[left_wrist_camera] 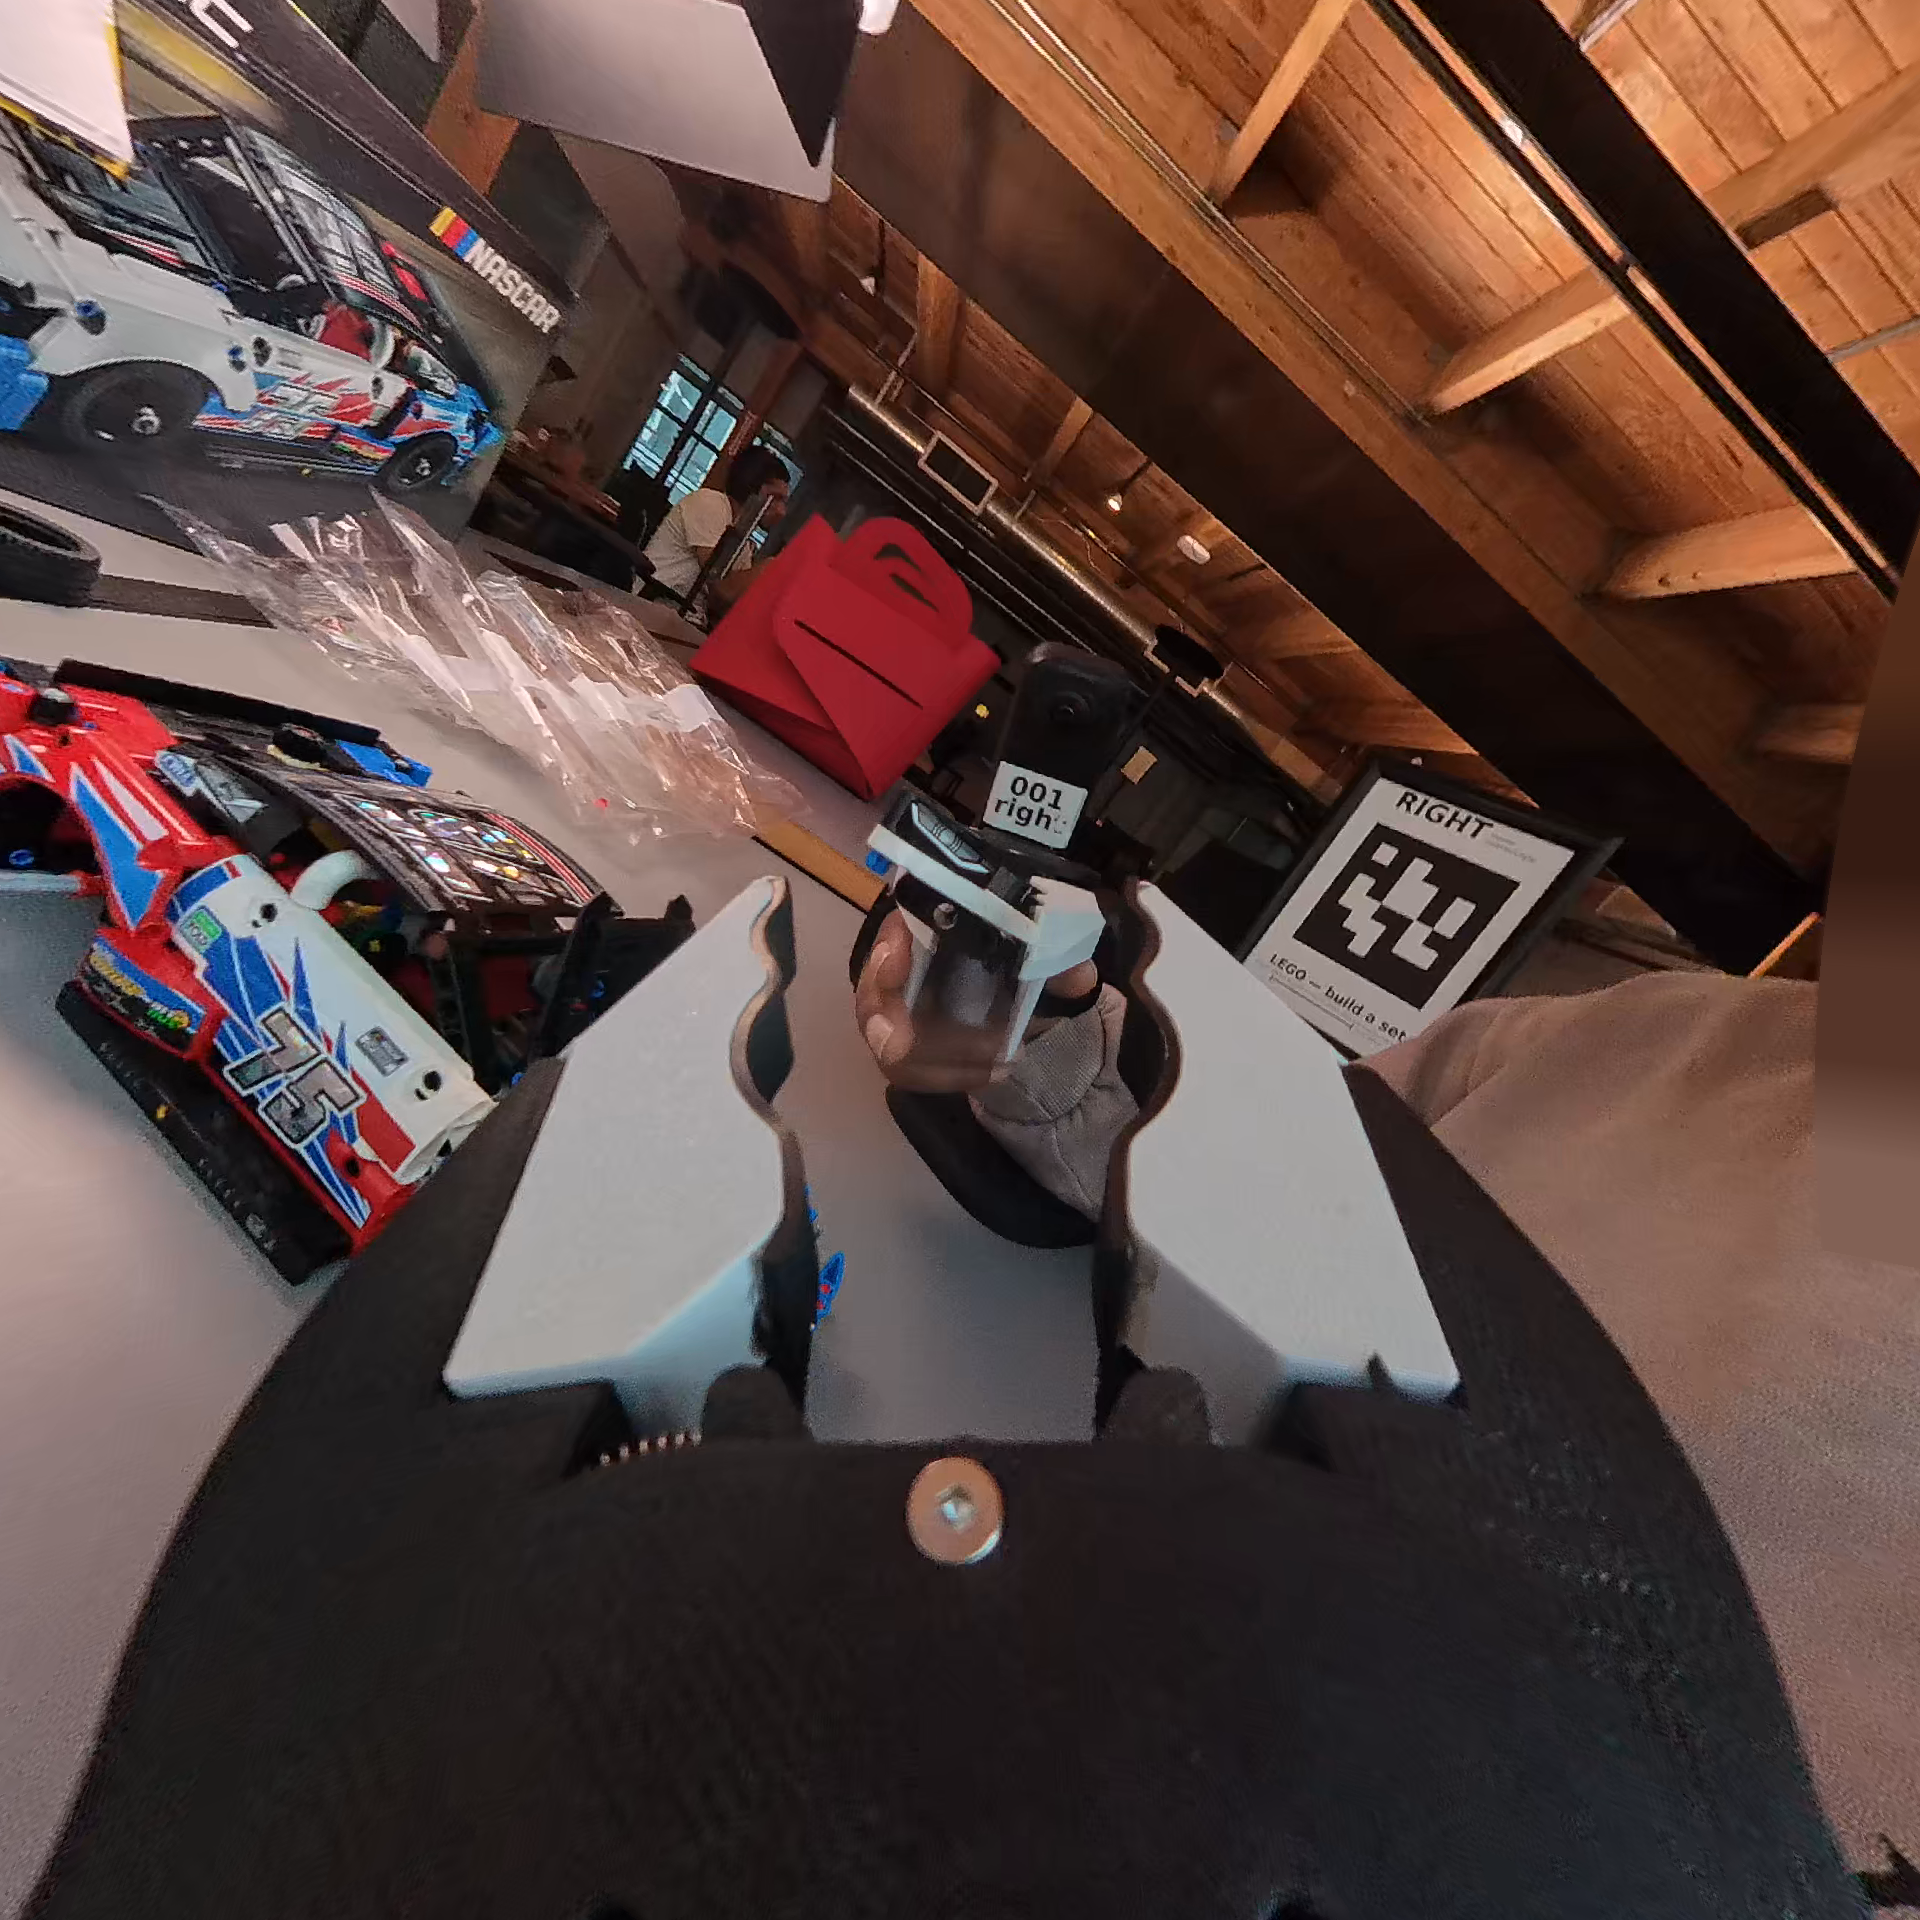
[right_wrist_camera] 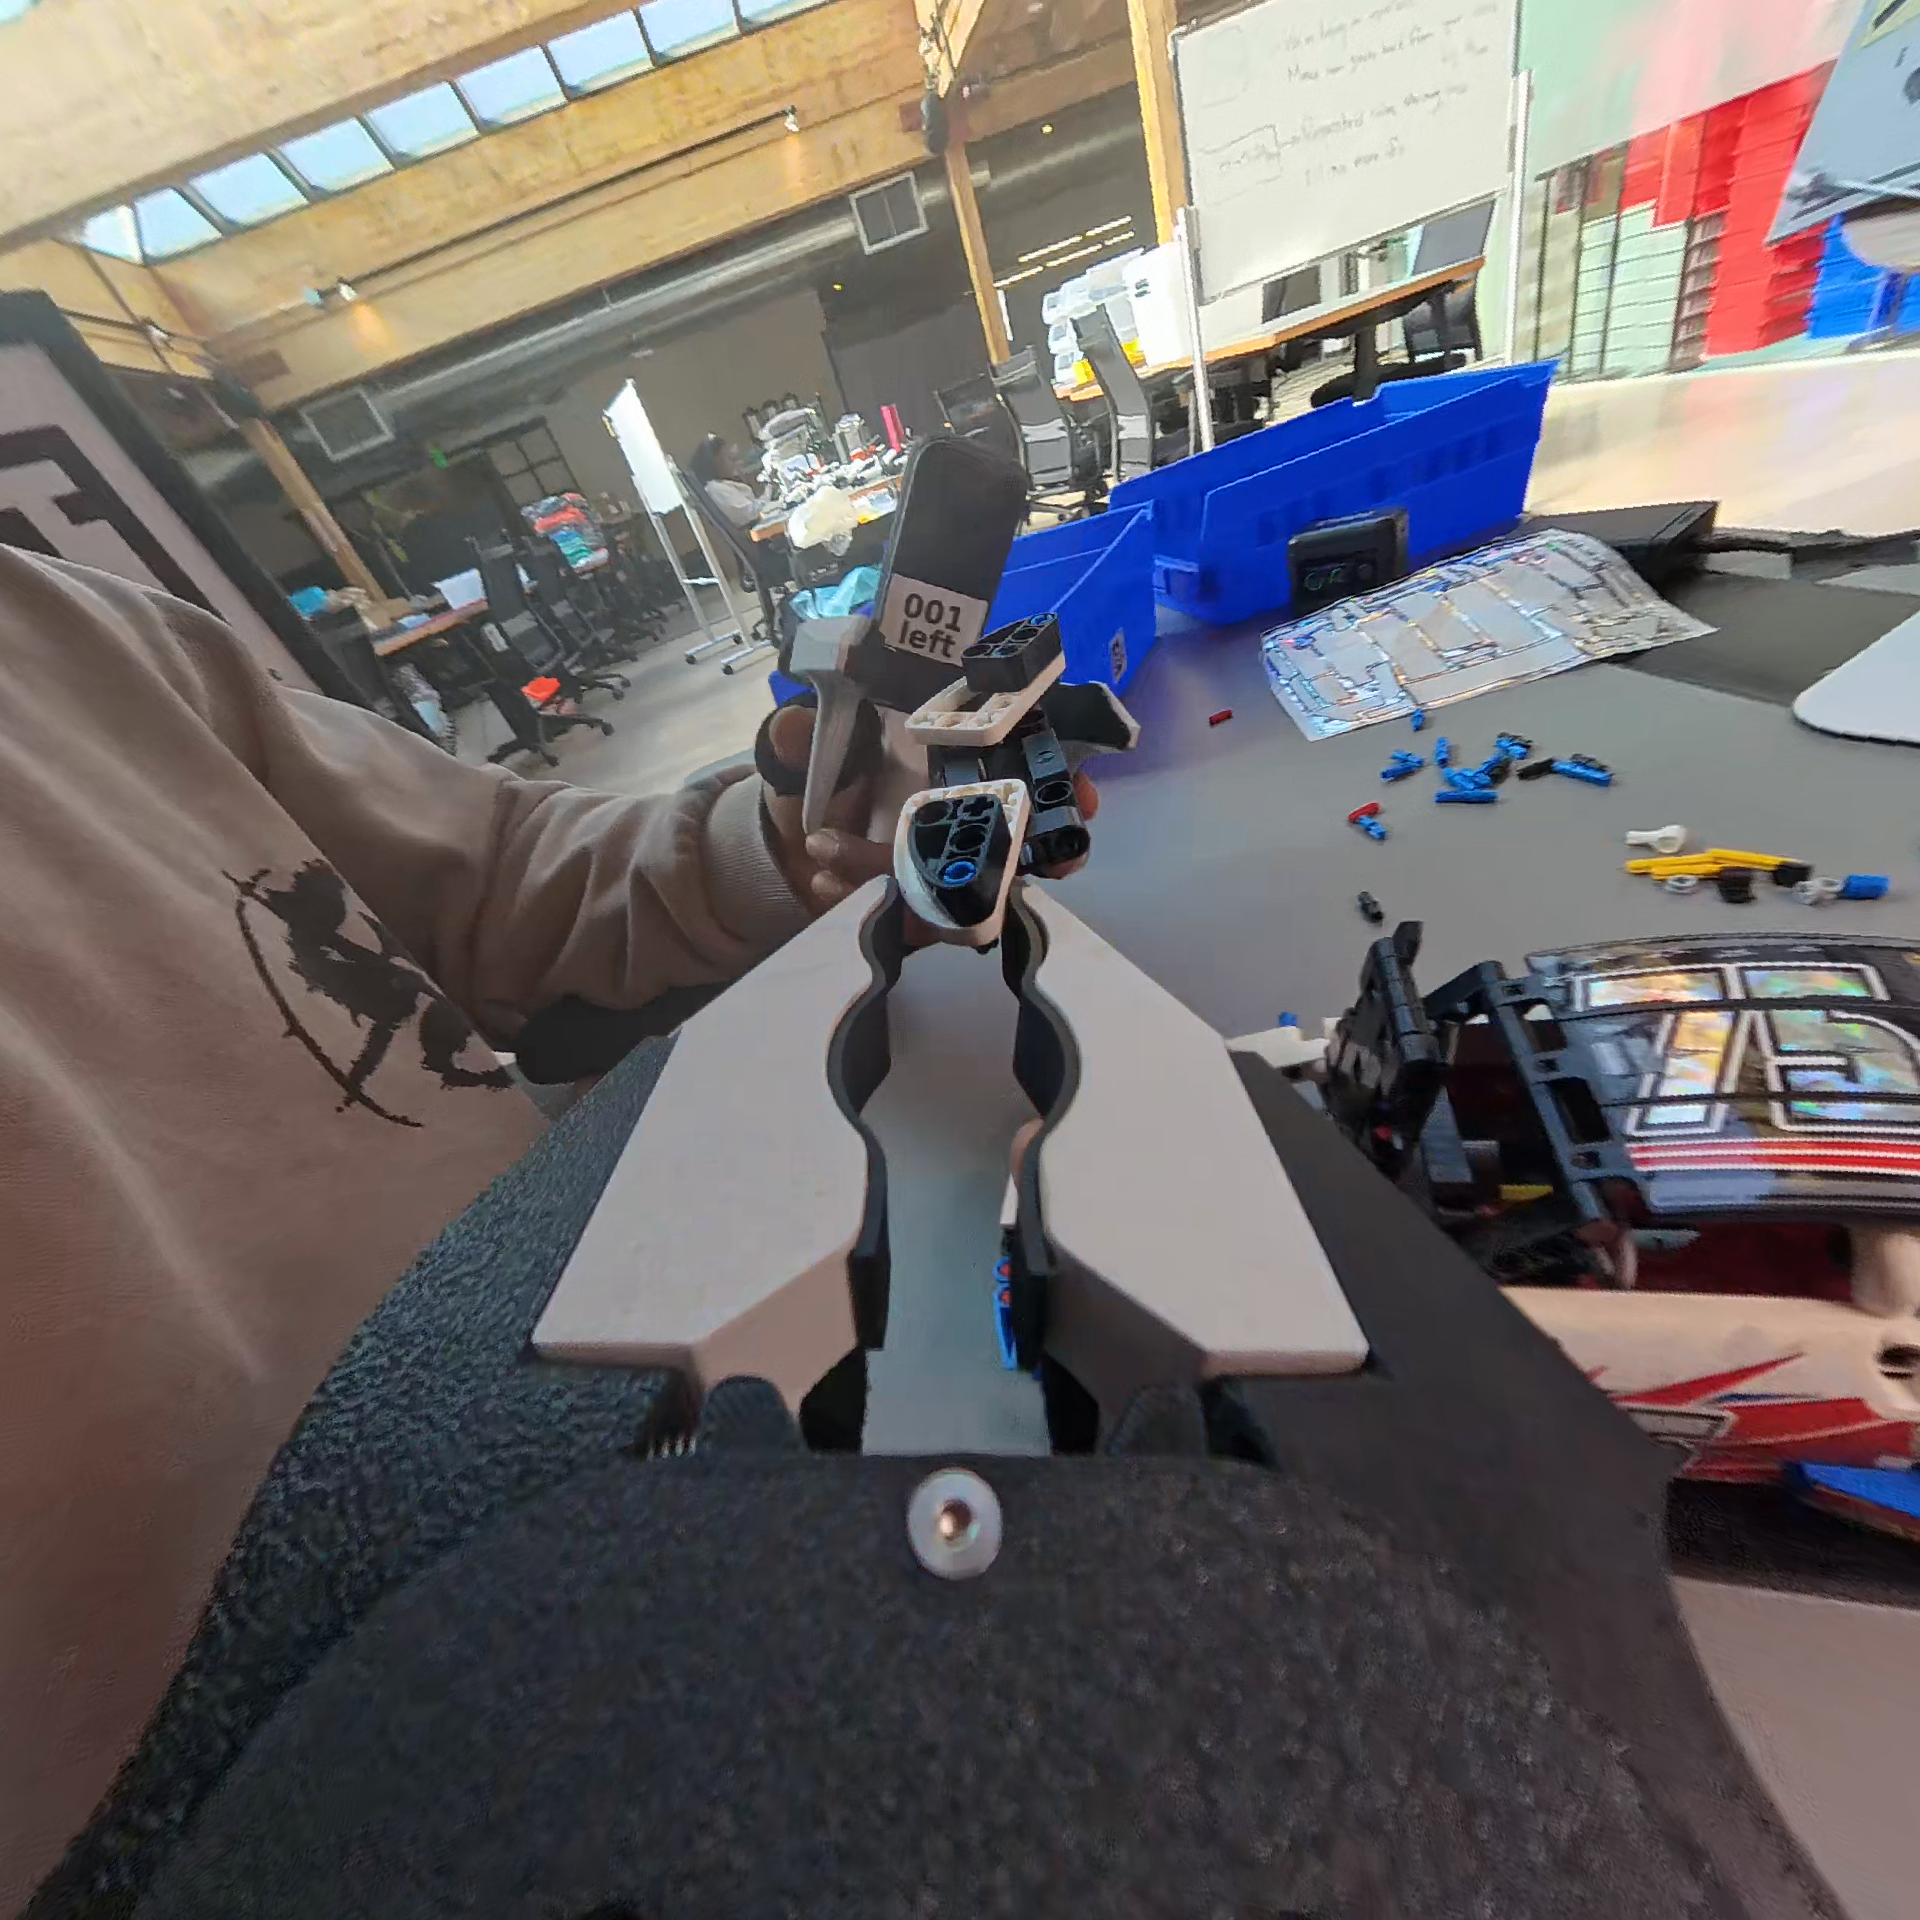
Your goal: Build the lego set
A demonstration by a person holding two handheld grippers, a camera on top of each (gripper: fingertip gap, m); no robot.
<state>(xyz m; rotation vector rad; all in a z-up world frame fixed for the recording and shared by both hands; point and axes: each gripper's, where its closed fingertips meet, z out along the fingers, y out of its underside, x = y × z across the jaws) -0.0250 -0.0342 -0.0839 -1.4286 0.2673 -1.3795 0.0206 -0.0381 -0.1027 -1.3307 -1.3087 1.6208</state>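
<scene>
My right gripper [right_wrist_camera: 954,900] is shut at its tips on a small black-and-white lego sub-assembly [right_wrist_camera: 977,821] with a curved white panel, held up above the grey table [right_wrist_camera: 1195,862]. In the left wrist view the same sub-assembly [left_wrist_camera: 961,868] shows in the right gripper [left_wrist_camera: 987,935], just beyond my left fingertips. My left gripper [left_wrist_camera: 956,902] is open and empty, its jaws spread on either side of the sub-assembly; it also shows in the right wrist view [right_wrist_camera: 961,722]. The partly built red, white and blue race car [left_wrist_camera: 260,987] lies on the table to the left, and low on the right in the right wrist view [right_wrist_camera: 1662,1122].
The lego box [left_wrist_camera: 260,312], clear plastic bags [left_wrist_camera: 499,644], a red carton [left_wrist_camera: 852,655] and a framed marker sign [left_wrist_camera: 1423,914] stand around the table. Blue bins [right_wrist_camera: 1330,488], a sticker sheet [right_wrist_camera: 1475,623], loose blue pins [right_wrist_camera: 1475,769] and yellow beams [right_wrist_camera: 1714,864] lie at the right. The gap from one gripper's tips to the other's is roughly 6 cm.
</scene>
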